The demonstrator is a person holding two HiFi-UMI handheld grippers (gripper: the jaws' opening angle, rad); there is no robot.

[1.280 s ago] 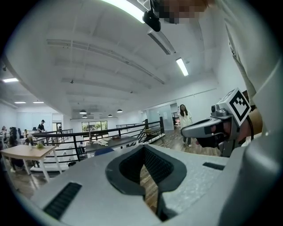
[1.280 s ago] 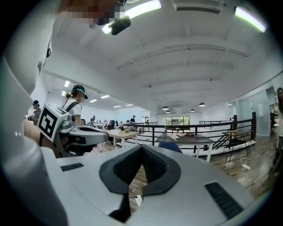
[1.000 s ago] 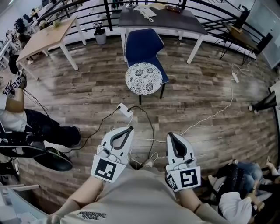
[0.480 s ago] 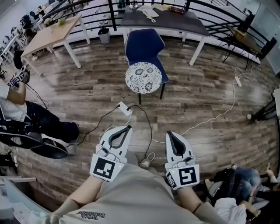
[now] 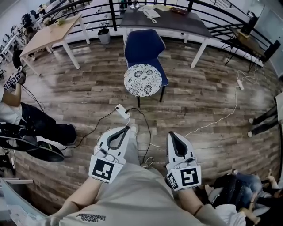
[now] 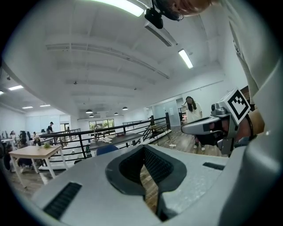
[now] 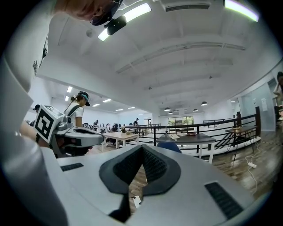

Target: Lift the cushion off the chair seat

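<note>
A round white cushion with a dark floral print lies on the seat of a blue chair that stands before a dark table. My left gripper and right gripper are held side by side close to my body, well short of the chair. Both are shut with nothing between the jaws. In the left gripper view the left gripper points level across the room, with the chair back just showing over it. The right gripper also points level, the chair behind it.
A white power strip and black and white cables lie on the wood floor between me and the chair. A light wooden table stands at the far left. People sit at the left edge and lower right. A black railing runs behind the tables.
I have moved forward: the chair and cushion sit slightly nearer and more to the left in the head view. Both grippers stay shut in front of my body.
</note>
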